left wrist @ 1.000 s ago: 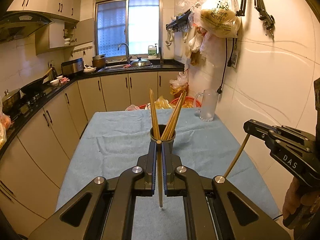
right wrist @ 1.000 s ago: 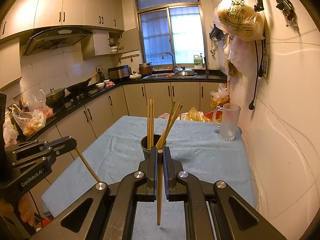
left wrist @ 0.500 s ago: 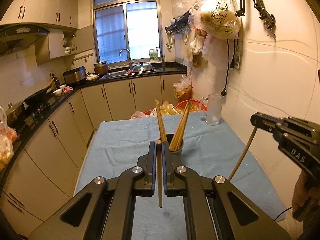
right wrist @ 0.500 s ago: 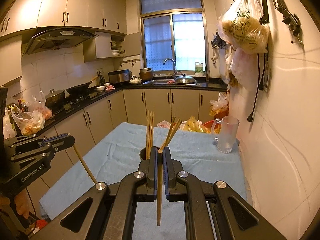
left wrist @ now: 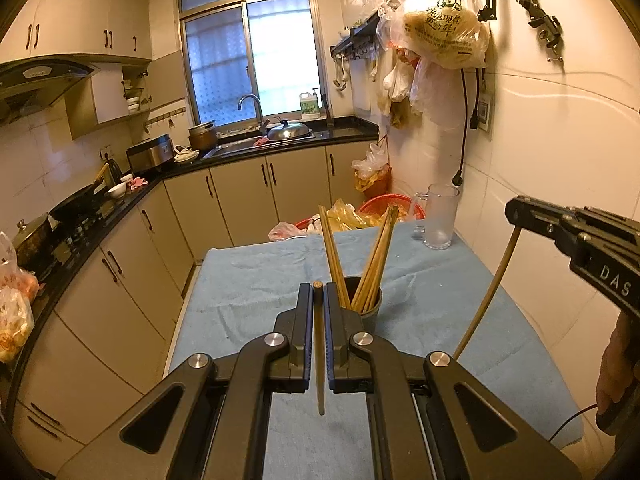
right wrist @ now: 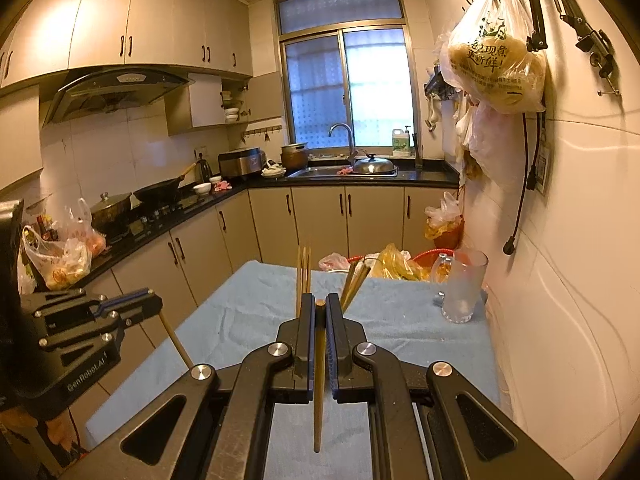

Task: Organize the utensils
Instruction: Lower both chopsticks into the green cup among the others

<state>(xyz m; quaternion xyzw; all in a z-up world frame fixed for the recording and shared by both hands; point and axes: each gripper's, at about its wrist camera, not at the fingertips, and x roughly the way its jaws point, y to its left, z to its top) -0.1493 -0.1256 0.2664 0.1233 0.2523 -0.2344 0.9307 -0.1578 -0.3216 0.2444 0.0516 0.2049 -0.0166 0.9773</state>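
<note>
A dark cup (left wrist: 370,310) holding several wooden chopsticks (left wrist: 374,258) stands mid-table on the blue cloth (left wrist: 256,280). My left gripper (left wrist: 318,286) is shut on one chopstick (left wrist: 320,364), which hangs down between the jaws, just short of the cup. In the right wrist view my right gripper (right wrist: 320,303) is shut on another chopstick (right wrist: 319,392); the cup is hidden behind its fingers, only the standing chopsticks (right wrist: 304,276) show. Each gripper also appears in the other's view: right gripper (left wrist: 516,210) at the right, left gripper (right wrist: 154,302) at the left.
A frosted glass jug (left wrist: 440,216) stands at the table's far right corner by the tiled wall. Red basins and plastic bags (left wrist: 360,216) lie beyond the table's far edge. Kitchen cabinets (left wrist: 120,280) run along the left. A person's hand (left wrist: 616,368) holds the right gripper.
Both grippers have risen and drawn back from the cup, each keeping its chopstick. The cup now looks smaller and lower in both views, and sits right of the left gripper's fingers.
</note>
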